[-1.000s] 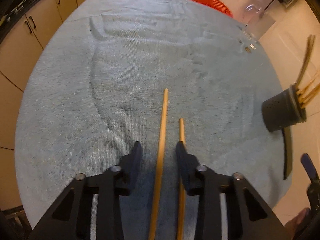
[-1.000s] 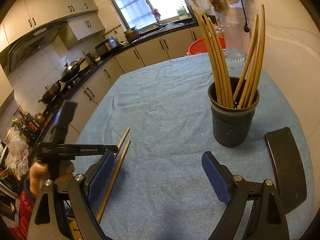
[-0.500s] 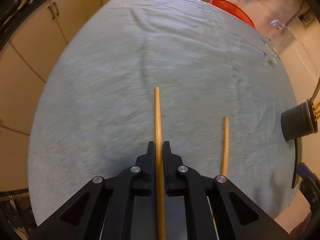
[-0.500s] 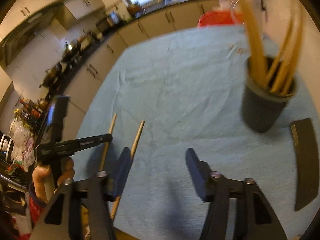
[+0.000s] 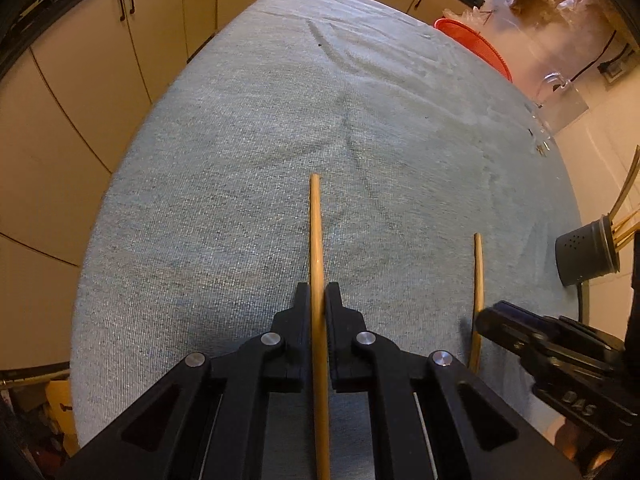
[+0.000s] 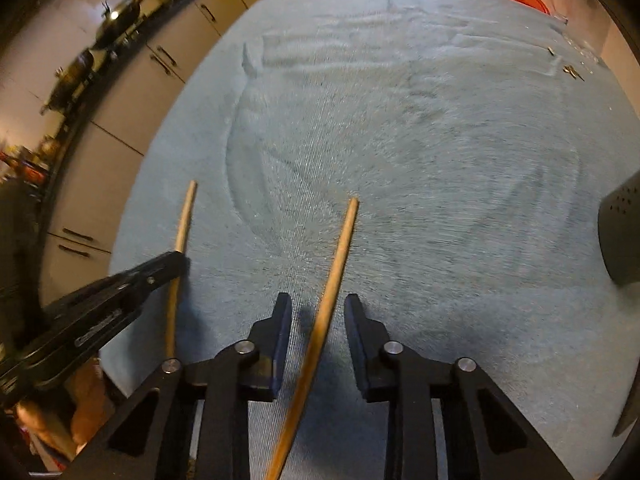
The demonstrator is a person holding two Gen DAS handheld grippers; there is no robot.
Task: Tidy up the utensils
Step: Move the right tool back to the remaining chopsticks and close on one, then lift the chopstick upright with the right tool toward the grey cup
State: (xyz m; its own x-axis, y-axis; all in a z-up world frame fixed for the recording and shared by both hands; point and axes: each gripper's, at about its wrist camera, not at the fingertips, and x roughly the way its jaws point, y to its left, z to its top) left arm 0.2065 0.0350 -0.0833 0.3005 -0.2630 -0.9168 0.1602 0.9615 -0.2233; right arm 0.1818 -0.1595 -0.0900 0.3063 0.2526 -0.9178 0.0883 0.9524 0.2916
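Observation:
Two wooden chopsticks lie on a blue cloth-covered table (image 5: pixel 240 160). My left gripper (image 5: pixel 317 290) is shut on one chopstick (image 5: pixel 315 220), which juts forward past its pads. In the right wrist view that gripper (image 6: pixel 172 260) appears at the left with its chopstick (image 6: pixel 185 220). My right gripper (image 6: pixel 318 304) straddles the second chopstick (image 6: pixel 338 256); its jaws are closing, with a gap still on both sides of the stick. From the left wrist view this second chopstick (image 5: pixel 477 276) lies to the right. A dark holder (image 5: pixel 584 254) with several chopsticks stands at the far right.
A red basin (image 5: pixel 476 40) and a clear jug (image 5: pixel 560 100) stand beyond the table's far right edge. Beige cabinets (image 5: pixel 80 120) run along the left. Small metal bits (image 6: pixel 572 72) lie near the far right rim. A person's hand (image 6: pixel 80 420) shows low on the left.
My left gripper shut on one chopstick and drew it left, away from the other. My right gripper swung down from the holder to the second chopstick, its jaws narrowing around it.

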